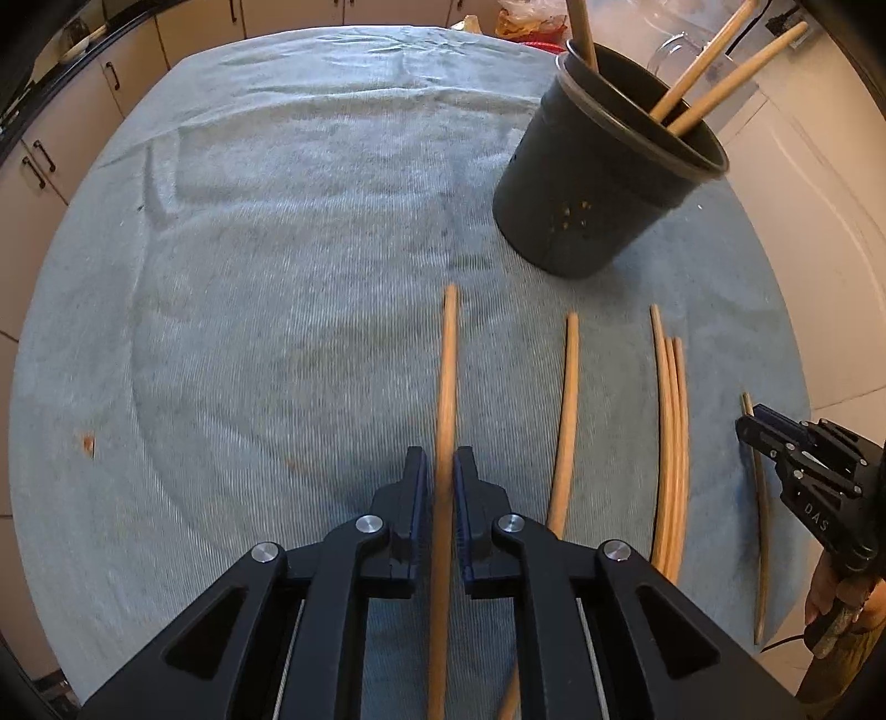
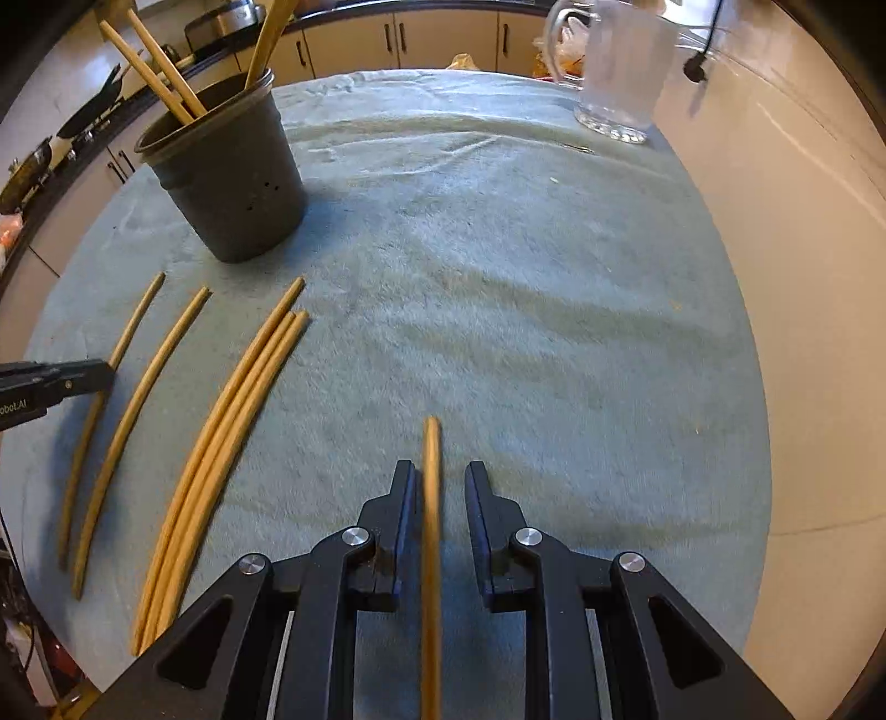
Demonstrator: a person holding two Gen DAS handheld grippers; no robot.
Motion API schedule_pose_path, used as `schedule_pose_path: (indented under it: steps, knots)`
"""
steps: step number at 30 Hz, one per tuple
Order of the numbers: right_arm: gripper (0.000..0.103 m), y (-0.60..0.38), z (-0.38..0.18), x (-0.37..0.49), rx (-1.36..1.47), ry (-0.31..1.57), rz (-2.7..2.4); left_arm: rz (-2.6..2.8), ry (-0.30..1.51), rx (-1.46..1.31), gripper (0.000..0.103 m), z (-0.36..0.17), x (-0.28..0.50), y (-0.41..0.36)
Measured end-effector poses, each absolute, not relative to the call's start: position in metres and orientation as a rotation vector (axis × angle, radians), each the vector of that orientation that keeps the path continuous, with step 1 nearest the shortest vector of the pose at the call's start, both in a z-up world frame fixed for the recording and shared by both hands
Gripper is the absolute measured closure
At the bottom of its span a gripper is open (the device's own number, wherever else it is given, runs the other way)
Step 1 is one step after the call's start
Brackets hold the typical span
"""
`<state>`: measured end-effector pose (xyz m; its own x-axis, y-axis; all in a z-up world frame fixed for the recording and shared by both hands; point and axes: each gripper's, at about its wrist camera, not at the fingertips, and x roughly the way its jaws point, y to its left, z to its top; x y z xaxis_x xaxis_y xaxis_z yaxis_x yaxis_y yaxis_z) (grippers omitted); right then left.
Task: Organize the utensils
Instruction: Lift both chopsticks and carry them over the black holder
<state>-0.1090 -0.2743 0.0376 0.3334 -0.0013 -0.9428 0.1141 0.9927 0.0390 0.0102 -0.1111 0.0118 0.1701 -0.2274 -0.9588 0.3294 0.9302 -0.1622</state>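
Note:
Several wooden chopsticks lie on a blue-grey towel (image 1: 249,277). My left gripper (image 1: 441,471) is shut on one chopstick (image 1: 447,387) that runs forward between its fingers. My right gripper (image 2: 440,482) is open around the rightmost chopstick (image 2: 431,498), its jaws apart from the stick; it also shows in the left wrist view (image 1: 775,437). A black utensil holder (image 1: 598,171) stands at the back with three sticks in it; it also shows in the right wrist view (image 2: 232,171). A bundle of three chopsticks (image 2: 221,443) and a single one (image 2: 138,399) lie between the grippers.
A clear glass mug (image 2: 614,66) stands at the towel's far right edge. Kitchen cabinets (image 2: 398,39) run behind the table. A snack bag (image 1: 526,19) lies behind the holder. The tiled floor (image 2: 803,249) lies beyond the table's right edge.

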Motion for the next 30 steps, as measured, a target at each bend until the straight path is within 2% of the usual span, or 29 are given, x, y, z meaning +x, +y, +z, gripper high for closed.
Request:
schedule_pose_path:
  steps: [3,7,15,16,17,19,24,30]
  knots:
    - [0.084,-0.270,0.038,-0.100,0.083,1.250,-0.082,-0.396,1.340,0.095,0.093,0.012,0.023,-0.116]
    - [0.084,-0.268,0.038,-0.090,0.082,1.281,-0.087,-0.401,1.339,0.070,0.086,0.009,0.041,-0.118]
    - [0.086,-0.268,0.038,-0.082,0.089,1.321,-0.085,-0.434,1.300,0.179,0.086,0.008,0.046,-0.139]
    - [0.090,-0.268,0.038,-0.081,0.091,1.324,-0.080,-0.433,1.291,0.185,0.098,0.008,0.045,-0.141]
    - [0.097,-0.267,0.038,-0.079,0.089,1.323,-0.074,-0.437,1.288,0.179,0.098,0.008,0.043,-0.142]
    - [0.097,-0.265,0.038,-0.073,0.085,1.317,-0.076,-0.433,1.260,0.168,0.098,0.008,0.040,-0.143]
    - [0.098,-0.268,0.046,-0.079,0.153,1.238,-0.060,-0.435,1.147,0.132,0.098,0.035,0.017,-0.130]
    - [0.098,-0.268,0.101,-0.110,0.188,1.000,-0.023,-0.469,0.946,0.093,0.098,0.096,-0.023,-0.104]
